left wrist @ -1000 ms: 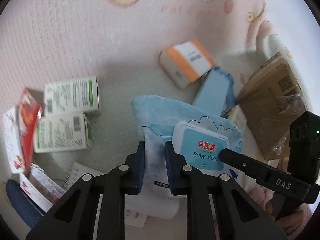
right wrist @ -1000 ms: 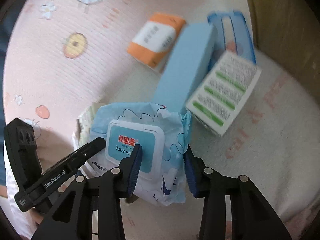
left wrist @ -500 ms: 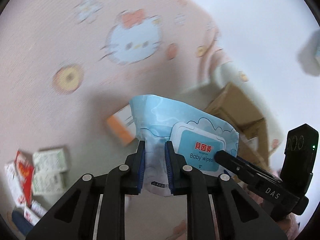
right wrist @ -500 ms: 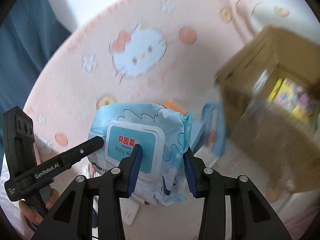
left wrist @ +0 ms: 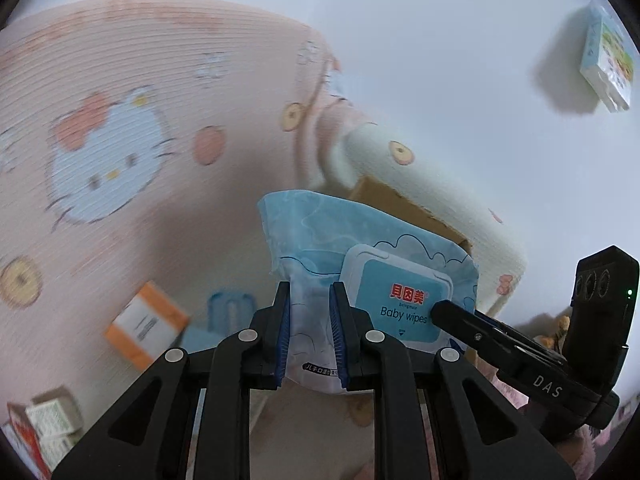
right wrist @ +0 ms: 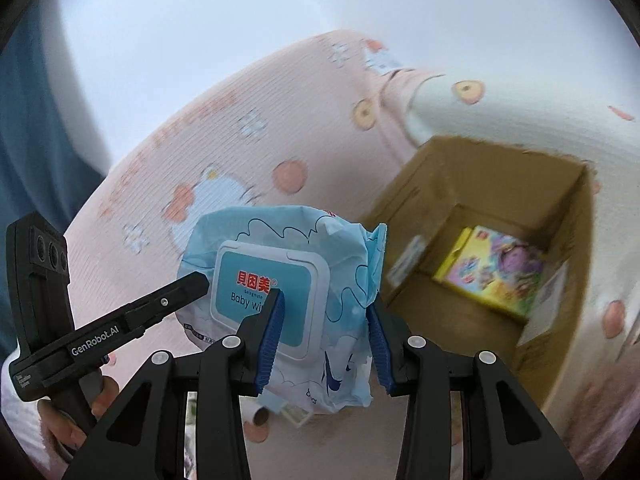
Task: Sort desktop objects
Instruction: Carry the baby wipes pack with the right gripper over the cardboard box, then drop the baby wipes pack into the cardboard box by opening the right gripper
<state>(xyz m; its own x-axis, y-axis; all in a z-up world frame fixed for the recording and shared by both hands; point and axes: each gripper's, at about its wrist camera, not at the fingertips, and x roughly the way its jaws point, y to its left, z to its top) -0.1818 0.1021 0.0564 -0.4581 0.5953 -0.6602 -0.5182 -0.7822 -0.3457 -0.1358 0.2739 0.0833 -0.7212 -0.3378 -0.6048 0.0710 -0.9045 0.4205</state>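
Observation:
A light blue pack of baby wipes (left wrist: 360,268) hangs in the air, held by both grippers. My left gripper (left wrist: 308,332) is shut on the pack's left end. My right gripper (right wrist: 326,340) is shut on its right end, and the pack (right wrist: 280,264) fills the middle of the right wrist view. An open brown cardboard box (right wrist: 568,240) stands to the right of the pack, with a colourful yellow box (right wrist: 492,272) inside. The cardboard box (left wrist: 400,204) shows behind the pack in the left wrist view.
A pink Hello Kitty cloth (left wrist: 140,120) covers the surface below. An orange-and-white box (left wrist: 144,324) and a blue box (left wrist: 232,308) lie on it, with green-and-white boxes (left wrist: 52,420) at the lower left. A small carton (left wrist: 608,60) is on the wall.
Both grippers have lifted the wipes pack up off the surface and swung it toward the open cardboard box. The loose boxes now lie far below. Both grips are unchanged.

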